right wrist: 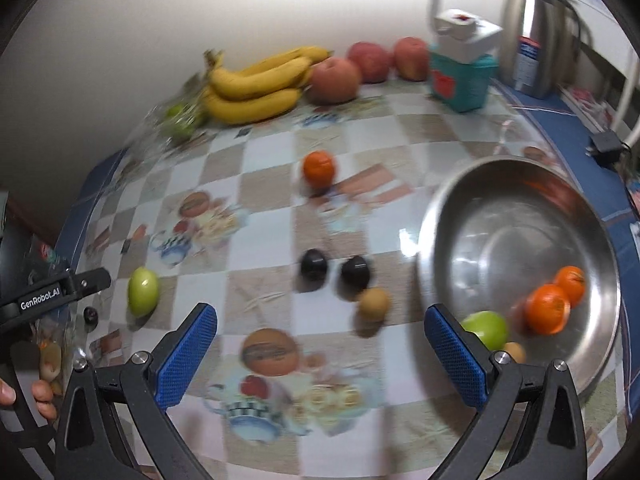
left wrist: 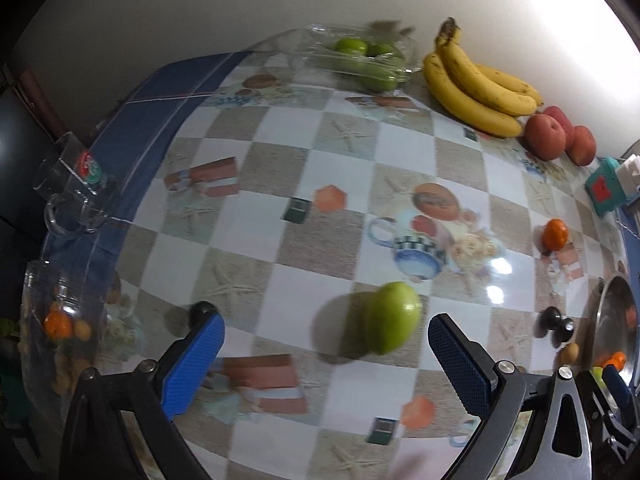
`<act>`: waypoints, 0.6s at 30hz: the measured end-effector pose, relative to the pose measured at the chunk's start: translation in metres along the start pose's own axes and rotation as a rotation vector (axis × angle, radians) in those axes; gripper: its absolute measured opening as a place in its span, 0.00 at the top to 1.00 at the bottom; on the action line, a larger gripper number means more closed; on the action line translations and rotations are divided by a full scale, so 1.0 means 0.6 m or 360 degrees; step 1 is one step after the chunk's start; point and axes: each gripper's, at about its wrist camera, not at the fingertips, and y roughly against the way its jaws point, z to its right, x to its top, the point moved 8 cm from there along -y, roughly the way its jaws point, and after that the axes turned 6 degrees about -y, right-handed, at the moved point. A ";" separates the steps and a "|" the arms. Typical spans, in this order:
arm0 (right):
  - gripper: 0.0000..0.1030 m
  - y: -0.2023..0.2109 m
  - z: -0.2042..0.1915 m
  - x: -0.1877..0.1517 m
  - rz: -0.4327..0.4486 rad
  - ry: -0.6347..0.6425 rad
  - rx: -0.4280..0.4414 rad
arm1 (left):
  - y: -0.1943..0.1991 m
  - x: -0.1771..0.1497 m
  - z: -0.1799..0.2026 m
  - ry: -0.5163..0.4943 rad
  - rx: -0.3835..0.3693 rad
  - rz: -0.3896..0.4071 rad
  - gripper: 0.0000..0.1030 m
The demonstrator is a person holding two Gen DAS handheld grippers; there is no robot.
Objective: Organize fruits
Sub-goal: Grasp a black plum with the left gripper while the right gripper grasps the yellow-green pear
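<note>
Both hand-held grippers gape with nothing between their blue pads; the left gripper [left wrist: 326, 344] hovers with a loose green apple [left wrist: 392, 317] lying on the checked tablecloth [left wrist: 280, 216] between its fingers; the right gripper [right wrist: 320, 344] faces two dark plums [right wrist: 334, 269] and a small brown fruit [right wrist: 373, 304]; beside it a steel bowl [right wrist: 520, 184] holds two oranges [right wrist: 554, 300] and a green apple [right wrist: 486, 329]; bananas [right wrist: 256, 88] and red apples [right wrist: 360, 66] lie along the wall.
</note>
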 end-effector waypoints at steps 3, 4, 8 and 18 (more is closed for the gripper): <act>0.00 -0.009 -0.047 -0.004 -0.0027 0.0054 0.0038 | -0.002 0.000 -0.027 0.0019 -0.0002 0.0004 0.01; 0.00 -0.014 -0.062 -0.005 -0.0038 0.0074 0.0043 | -0.004 -0.001 -0.035 0.0042 -0.0020 0.0007 0.01; 0.00 -0.031 -0.117 -0.010 -0.0076 0.0165 0.0057 | -0.022 -0.007 -0.077 0.0180 -0.0105 -0.0022 0.06; 0.00 -0.072 -0.247 -0.018 -0.0149 0.0315 0.0142 | -0.066 -0.036 -0.141 0.0273 0.0007 -0.0128 0.15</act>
